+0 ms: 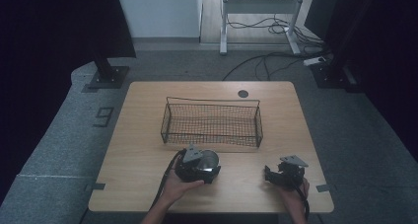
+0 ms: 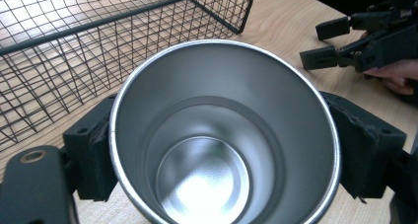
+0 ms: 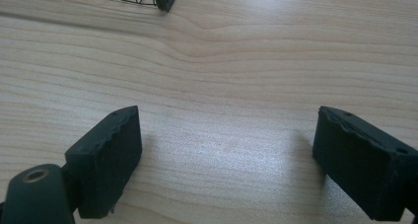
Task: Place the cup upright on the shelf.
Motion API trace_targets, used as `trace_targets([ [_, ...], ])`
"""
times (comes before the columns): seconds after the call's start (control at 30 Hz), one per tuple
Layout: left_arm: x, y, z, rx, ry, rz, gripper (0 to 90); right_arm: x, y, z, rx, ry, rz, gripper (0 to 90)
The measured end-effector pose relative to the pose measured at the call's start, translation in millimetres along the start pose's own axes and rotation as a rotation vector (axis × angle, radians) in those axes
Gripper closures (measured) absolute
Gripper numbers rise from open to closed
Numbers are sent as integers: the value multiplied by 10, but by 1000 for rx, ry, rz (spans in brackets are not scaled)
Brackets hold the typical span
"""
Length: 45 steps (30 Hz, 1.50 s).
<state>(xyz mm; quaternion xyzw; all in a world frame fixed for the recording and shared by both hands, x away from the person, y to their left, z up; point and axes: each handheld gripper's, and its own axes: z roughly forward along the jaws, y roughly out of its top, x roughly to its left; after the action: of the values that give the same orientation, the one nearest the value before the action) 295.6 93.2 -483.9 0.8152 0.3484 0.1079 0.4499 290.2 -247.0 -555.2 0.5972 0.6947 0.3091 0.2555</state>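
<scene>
The left gripper (image 2: 217, 150) clamps both jaws on the steel cup (image 2: 224, 135) just in front of the wire basket (image 1: 212, 123) — the carry step, I judge — next a lift over its rim, while the right gripper (image 3: 226, 155) waits wide open, empty

Left hand-held gripper (image 1: 209, 166) clamped; right hand-held gripper (image 1: 268, 174) jaws apart.
</scene>
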Motion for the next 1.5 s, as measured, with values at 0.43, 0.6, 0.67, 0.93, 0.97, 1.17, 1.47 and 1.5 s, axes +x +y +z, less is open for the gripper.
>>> trace_targets([
  [0.43,95,62,-104,-21,-3,-17,142,-1,0,0,-1,-1,0,115],
  [0.6,145,93,-139,-34,-2,-25,142,-1,0,0,-1,-1,1,116],
  [0.67,155,108,-151,-36,-1,-26,142,-1,0,0,-1,-1,1,117],
  [0.93,175,162,-187,-42,6,-19,142,-1,0,-1,-2,-1,1,117],
  [0.97,181,168,-193,-41,7,-18,142,-1,0,-1,-2,-1,1,117],
  [1.17,247,185,-214,-50,24,-38,142,-1,0,0,-2,-2,1,118],
  [1.47,283,238,-258,-51,30,-35,142,-4,0,0,-3,-3,1,121],
  [1.5,284,247,-263,-51,29,-34,142,-4,0,1,-3,-3,1,121],
])
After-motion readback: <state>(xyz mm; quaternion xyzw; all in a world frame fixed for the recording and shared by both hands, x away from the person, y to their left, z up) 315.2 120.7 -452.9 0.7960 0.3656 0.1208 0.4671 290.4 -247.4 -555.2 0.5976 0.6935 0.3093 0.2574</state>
